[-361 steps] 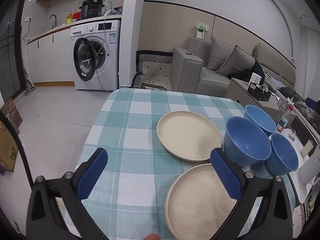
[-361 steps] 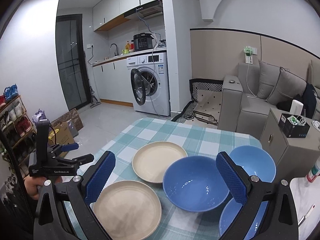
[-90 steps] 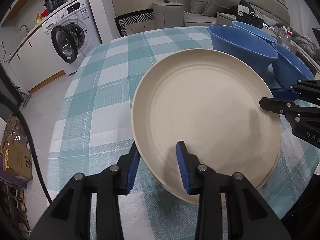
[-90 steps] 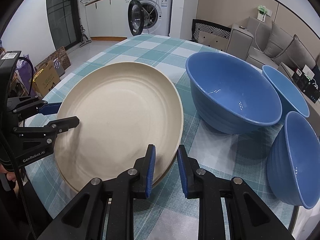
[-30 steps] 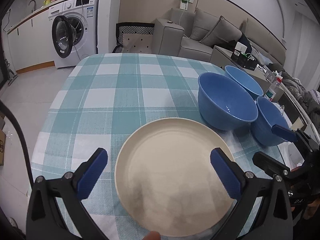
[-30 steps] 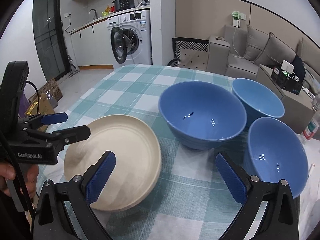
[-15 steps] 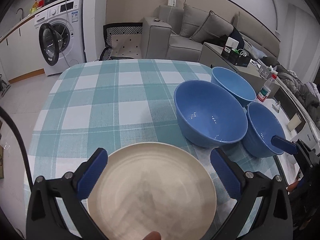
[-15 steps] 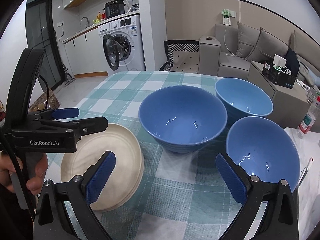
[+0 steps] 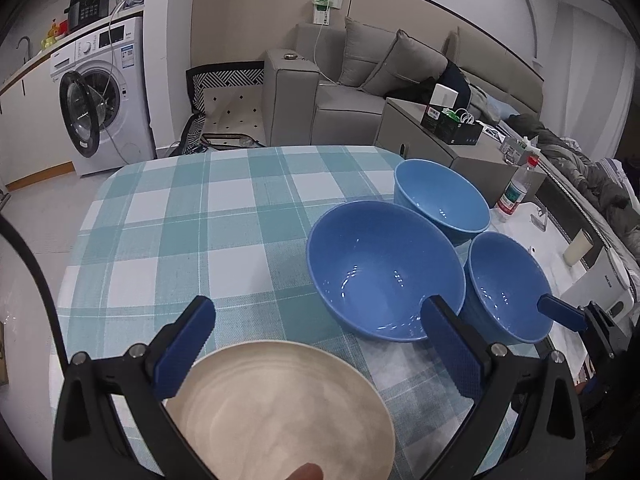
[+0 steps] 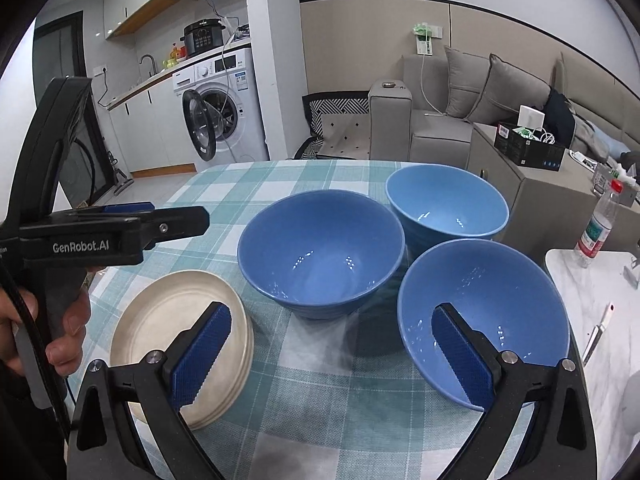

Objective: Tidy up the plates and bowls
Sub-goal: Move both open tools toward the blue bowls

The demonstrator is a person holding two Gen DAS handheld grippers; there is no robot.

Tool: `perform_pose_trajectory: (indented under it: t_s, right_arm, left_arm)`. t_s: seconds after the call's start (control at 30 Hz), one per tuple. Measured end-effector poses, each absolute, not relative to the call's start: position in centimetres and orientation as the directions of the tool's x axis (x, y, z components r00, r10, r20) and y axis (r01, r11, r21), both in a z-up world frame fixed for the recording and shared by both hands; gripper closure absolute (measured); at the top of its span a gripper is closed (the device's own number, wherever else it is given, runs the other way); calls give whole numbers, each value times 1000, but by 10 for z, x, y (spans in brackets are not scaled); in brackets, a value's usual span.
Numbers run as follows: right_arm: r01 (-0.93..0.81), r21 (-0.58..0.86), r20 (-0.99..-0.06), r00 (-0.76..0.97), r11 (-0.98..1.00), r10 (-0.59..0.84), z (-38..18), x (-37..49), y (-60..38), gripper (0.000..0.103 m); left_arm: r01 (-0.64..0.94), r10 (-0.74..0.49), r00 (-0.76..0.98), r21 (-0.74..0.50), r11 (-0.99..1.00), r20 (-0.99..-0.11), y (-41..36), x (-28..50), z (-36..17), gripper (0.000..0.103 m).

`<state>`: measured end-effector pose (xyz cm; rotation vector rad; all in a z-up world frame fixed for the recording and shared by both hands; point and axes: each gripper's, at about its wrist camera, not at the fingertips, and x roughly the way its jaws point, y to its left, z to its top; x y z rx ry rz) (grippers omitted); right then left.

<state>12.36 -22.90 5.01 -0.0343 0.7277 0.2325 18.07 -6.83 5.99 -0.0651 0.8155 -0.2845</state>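
Stacked plates beside three blue bowls.
Left gripper and right gripper hover with jaws spread wide, empty.

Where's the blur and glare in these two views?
Left wrist: the plate at the bottom edge is smeared soft; small white highlights dot the big bowl. Right wrist: sharp overall, with similar specks in the near bowl and a soft shadow under it on the tablecloth. Both views: strong fisheye bending and dark corners.
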Motion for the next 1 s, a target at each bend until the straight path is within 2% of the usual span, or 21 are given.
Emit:
perform_pose_trajectory:
  t_s: [0.43,1.0]
  right_arm:
    - [-216,77,-636,741,973,215,73,116,-243,1]
    - [-97,68,-645,755,993,118,83,142,-294,1]
  left_arm:
    - [264,-274,657,-126,956,-703,-94,187,78,0]
    - [309,-295,655,-109,945,-695,-128,211,89,0]
